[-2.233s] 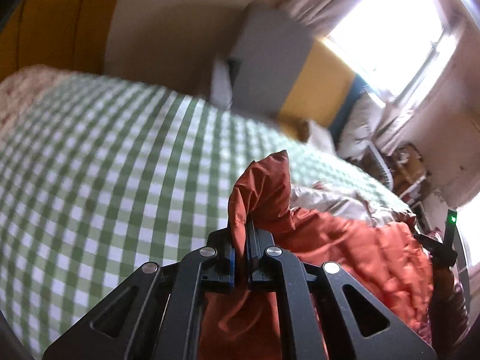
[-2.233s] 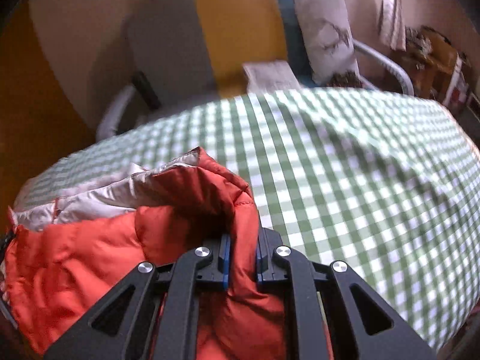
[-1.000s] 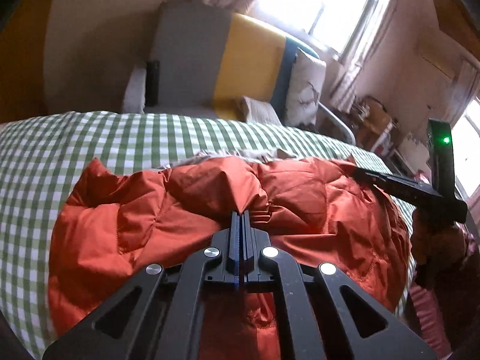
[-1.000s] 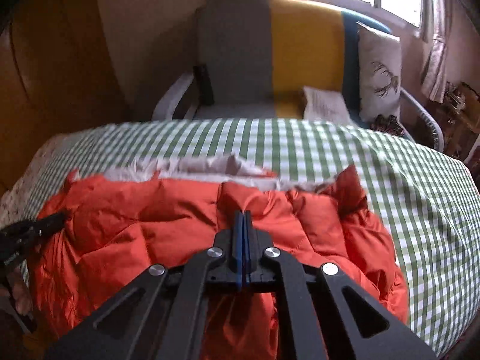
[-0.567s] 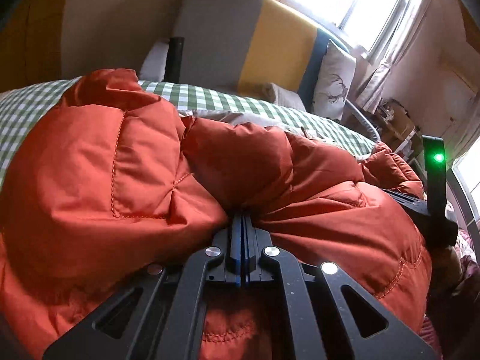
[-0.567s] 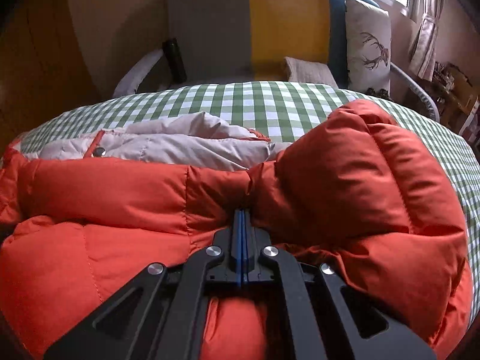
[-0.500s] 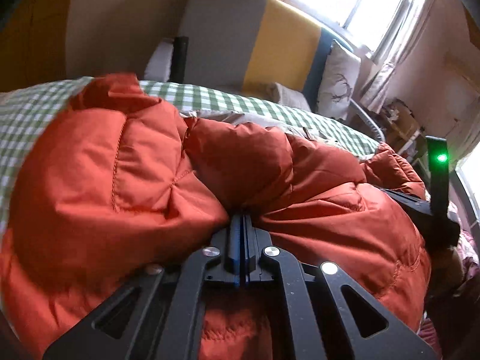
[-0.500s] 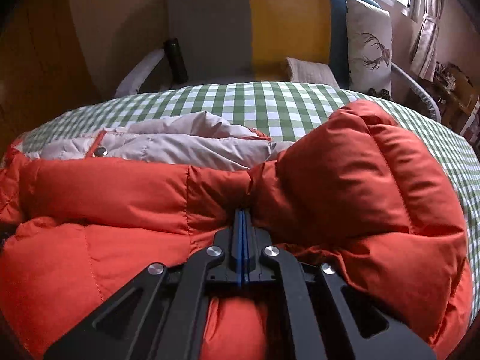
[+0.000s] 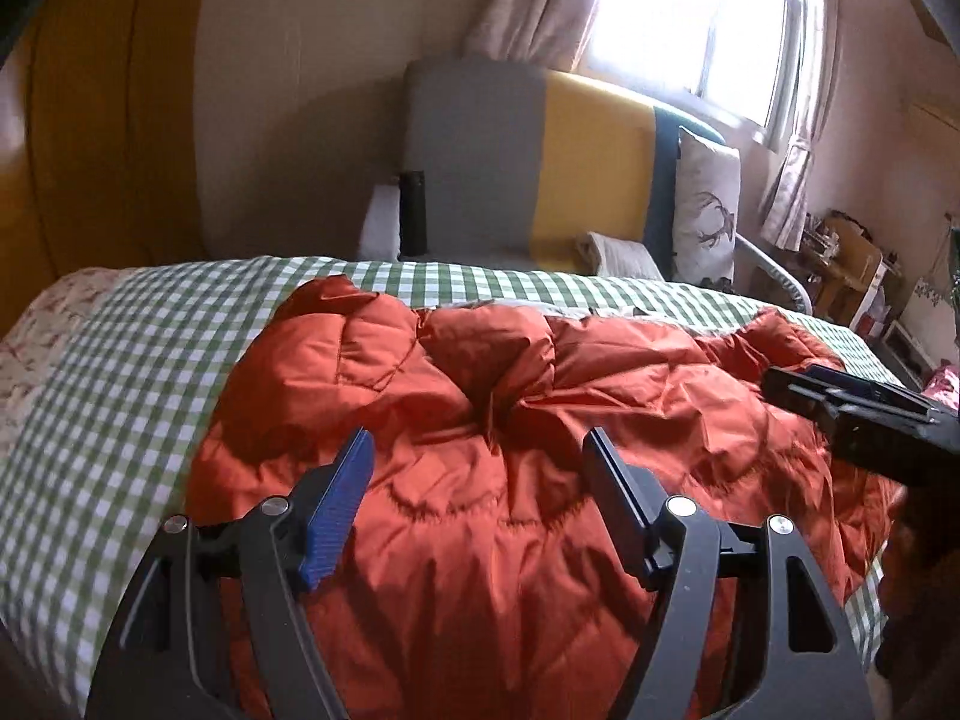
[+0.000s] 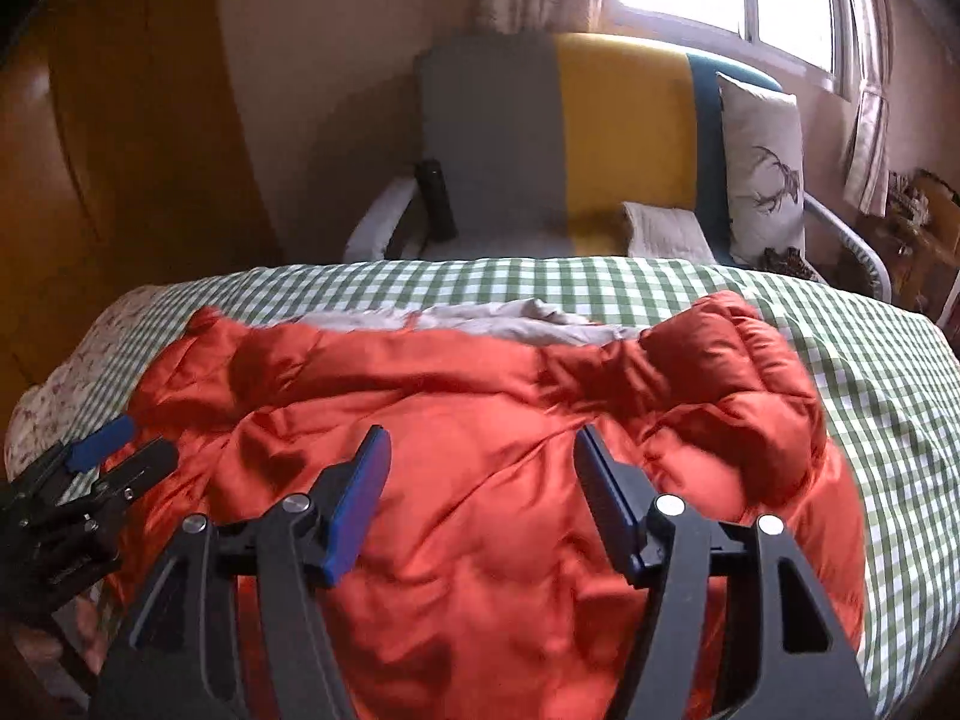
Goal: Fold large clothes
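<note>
An orange quilted down jacket (image 9: 516,408) (image 10: 492,438) lies folded over on the green checked bed cover (image 9: 120,348) (image 10: 888,372). Its pale grey lining (image 10: 480,318) shows along the far edge. My left gripper (image 9: 477,450) hovers open above the jacket's near part, with nothing between its fingers. My right gripper (image 10: 477,450) is open too, just over the jacket's middle. In the left wrist view the right gripper (image 9: 852,402) shows at the right edge; in the right wrist view the left gripper (image 10: 114,450) shows at the lower left.
Beyond the bed stands an armchair (image 10: 558,138) in grey, yellow and blue with a deer-print cushion (image 10: 765,174), a folded cloth (image 10: 666,231) and a dark bottle (image 10: 437,198). A wooden wardrobe (image 10: 120,120) fills the left. Cluttered shelves (image 9: 852,264) stand at the right under the window.
Both grippers were shut on jacket fabric and carried it over onto itself; now both have opened, let go and drawn back, and the jacket lies flatter on the bed.
</note>
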`<action>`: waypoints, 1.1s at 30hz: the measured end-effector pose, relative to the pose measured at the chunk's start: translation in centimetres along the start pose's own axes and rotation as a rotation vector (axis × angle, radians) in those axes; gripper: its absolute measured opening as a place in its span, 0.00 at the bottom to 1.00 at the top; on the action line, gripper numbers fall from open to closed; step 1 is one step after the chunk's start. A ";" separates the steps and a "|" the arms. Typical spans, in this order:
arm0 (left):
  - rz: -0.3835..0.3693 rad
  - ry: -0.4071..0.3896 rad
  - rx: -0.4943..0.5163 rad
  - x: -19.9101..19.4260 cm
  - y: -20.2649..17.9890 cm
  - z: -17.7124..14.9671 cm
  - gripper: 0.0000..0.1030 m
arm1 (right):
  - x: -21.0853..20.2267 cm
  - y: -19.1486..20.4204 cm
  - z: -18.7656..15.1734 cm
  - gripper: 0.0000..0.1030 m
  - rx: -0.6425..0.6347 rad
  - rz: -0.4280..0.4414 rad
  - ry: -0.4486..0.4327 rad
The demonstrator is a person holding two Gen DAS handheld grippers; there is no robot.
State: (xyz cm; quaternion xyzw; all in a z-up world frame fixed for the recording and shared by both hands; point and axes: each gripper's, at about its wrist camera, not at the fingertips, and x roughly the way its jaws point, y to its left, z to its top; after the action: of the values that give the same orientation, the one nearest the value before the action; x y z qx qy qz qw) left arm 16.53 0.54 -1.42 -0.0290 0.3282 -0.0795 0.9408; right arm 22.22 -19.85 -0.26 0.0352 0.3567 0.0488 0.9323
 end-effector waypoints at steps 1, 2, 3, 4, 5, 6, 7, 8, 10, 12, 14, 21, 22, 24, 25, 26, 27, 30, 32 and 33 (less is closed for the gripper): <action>0.003 -0.001 0.000 -0.2 0.0 -0.1 0.68 | 0.0 0.6 -0.3 0.62 -0.009 -0.001 0.001; 0.004 -0.002 -0.001 -0.4 -0.1 -0.2 0.68 | 0.1 1.3 -0.7 0.62 -0.011 0.006 0.006; 0.002 -0.002 -0.002 -0.6 -0.1 -0.4 0.68 | 0.2 1.8 -0.9 0.62 -0.011 0.012 0.009; 0.004 -0.002 -0.004 -0.8 -0.1 -0.7 0.68 | 0.3 2.3 -1.1 0.62 -0.017 0.012 0.013; 0.008 -0.002 -0.005 -0.9 -0.1 -0.8 0.68 | 0.4 2.7 -1.4 0.62 -0.022 0.009 0.015; 0.009 -0.004 -0.007 -0.9 -0.2 -0.9 0.68 | 0.6 2.9 -1.5 0.62 -0.025 0.007 0.017; 0.008 -0.004 -0.006 -1.0 -0.2 -1.1 0.68 | 0.8 2.9 -1.7 0.62 -0.025 0.007 0.023; 0.010 0.000 -0.004 -1.0 -0.2 -1.2 0.68 | 0.9 3.1 -1.9 0.62 -0.027 0.007 0.026; 0.010 0.001 -0.004 -1.1 -0.4 -1.5 0.68 | 1.2 3.1 -2.2 0.62 -0.032 -0.006 0.028; 0.011 0.007 -0.003 -1.0 -0.5 -1.7 0.68 | 1.2 3.1 -2.5 0.62 -0.033 -0.009 0.029; 0.011 0.011 -0.006 -0.8 -0.4 -1.9 0.68 | 1.3 3.1 -2.7 0.63 -0.032 -0.016 0.030; 0.025 0.037 -0.008 0.1 0.2 -2.6 0.68 | 2.3 2.6 -3.5 0.66 -0.025 -0.024 0.046; 0.027 0.041 -0.008 0.3 0.3 -2.7 0.68 | 2.6 2.6 -3.7 0.67 -0.028 -0.030 0.048; 0.033 0.051 -0.012 0.7 0.5 -2.9 0.68 | 3.2 2.4 -3.9 0.67 -0.025 -0.030 0.062; 0.035 0.057 -0.014 0.9 0.5 -3.0 0.68 | 3.7 2.2 -4.1 0.68 -0.021 -0.026 0.074; 0.036 0.062 -0.019 1.1 0.6 -3.1 0.69 | 4.1 2.1 -4.1 0.68 -0.019 -0.026 0.081; 0.036 0.067 -0.024 1.4 0.8 -3.2 0.70 | 4.6 2.0 -4.3 0.69 -0.018 -0.029 0.087; 0.037 0.080 -0.032 1.9 1.1 -3.5 0.70 | 5.7 2.2 -4.8 0.70 -0.034 -0.047 0.096; 0.017 0.067 -0.059 1.2 1.5 -3.4 0.70 | 5.9 2.2 -4.8 0.70 -0.027 -0.055 0.107; 0.000 0.042 -0.071 0.5 1.8 -3.2 0.70 | 5.7 2.2 -4.7 0.71 -0.027 -0.051 0.108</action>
State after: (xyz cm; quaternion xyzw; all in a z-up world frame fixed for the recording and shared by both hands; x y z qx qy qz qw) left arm 15.20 2.21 -4.42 -0.0606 0.3505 -0.0682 0.9321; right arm 23.10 -16.83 -7.32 0.0111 0.4066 0.0315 0.9130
